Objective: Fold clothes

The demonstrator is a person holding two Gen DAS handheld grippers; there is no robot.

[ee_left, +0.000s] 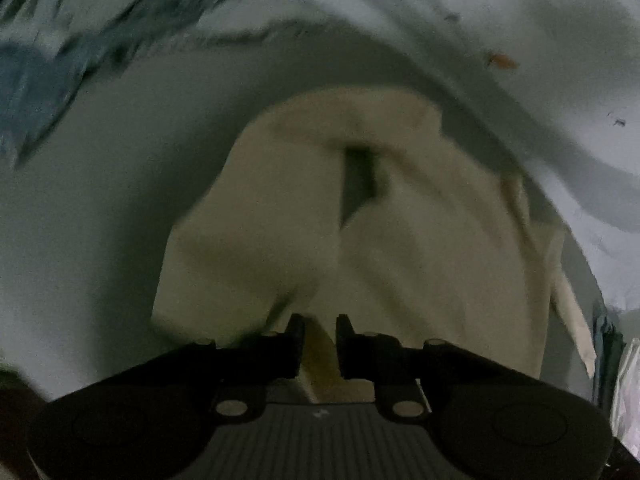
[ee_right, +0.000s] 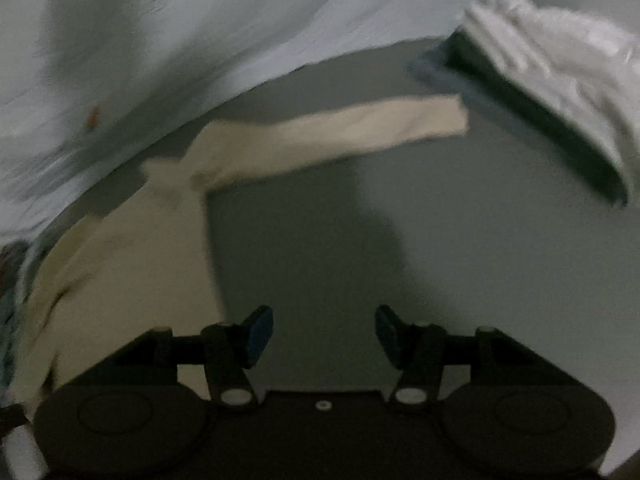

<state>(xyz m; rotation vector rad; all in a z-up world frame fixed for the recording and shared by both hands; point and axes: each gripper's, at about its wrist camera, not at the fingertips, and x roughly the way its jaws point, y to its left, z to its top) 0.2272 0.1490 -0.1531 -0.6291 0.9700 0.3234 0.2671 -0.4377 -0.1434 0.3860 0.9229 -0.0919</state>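
Cream garment (ee_left: 360, 216): one, lying on grey worktop (ee_left: 100, 220), bulk directly ahead of left gripper (ee_left: 318, 330); jaws narrowly parted, cloth fold between, grip uncertain. Sleeve (ee_right: 340, 136) stretched crosswise, ahead-left of right gripper (ee_right: 324, 330); jaws about half open, empty. Left nearer. Pale sheet (ee_right: 200, 40) along far edge.

The garment (ee_left: 360, 220) lies on the tabletop (ee_left: 100, 220), straight ahead of the left tongs (ee_left: 319, 326). A sheet (ee_left: 460, 20) lies behind it. In the right wrist view the garment (ee_right: 132, 264) is left of the right tongs (ee_right: 325, 322), its sleeve (ee_right: 340, 132) reaching right across the tabletop (ee_right: 460, 260). A folded pile (ee_right: 560, 80) sits at far right, beyond the sleeve's end.
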